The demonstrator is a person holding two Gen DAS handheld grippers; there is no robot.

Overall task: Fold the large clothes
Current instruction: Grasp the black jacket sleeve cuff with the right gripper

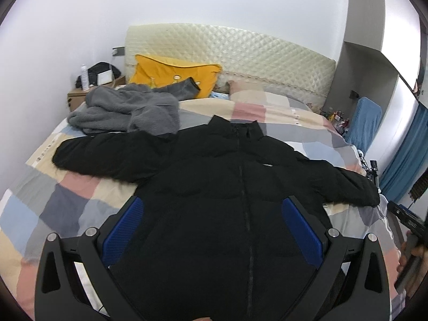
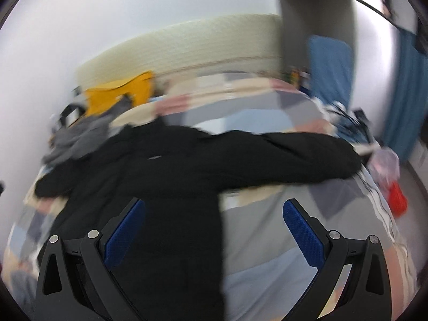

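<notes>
A black puffer jacket (image 1: 214, 187) lies face up on the bed, zipper closed, both sleeves spread out to the sides. My left gripper (image 1: 214, 206) is open and empty above the jacket's lower front. The right wrist view is blurred. There the jacket (image 2: 165, 176) fills the left half and its sleeve (image 2: 294, 157) stretches to the right. My right gripper (image 2: 214, 208) is open and empty, over the jacket's right side edge.
The bed has a checked quilt (image 1: 80, 203). A grey fleece garment (image 1: 125, 112) lies at the far left, a yellow pillow (image 1: 174, 75) by the padded headboard (image 1: 240, 50). A nightstand (image 1: 77, 96) stands at the left. Blue curtains (image 1: 409, 160) hang at the right.
</notes>
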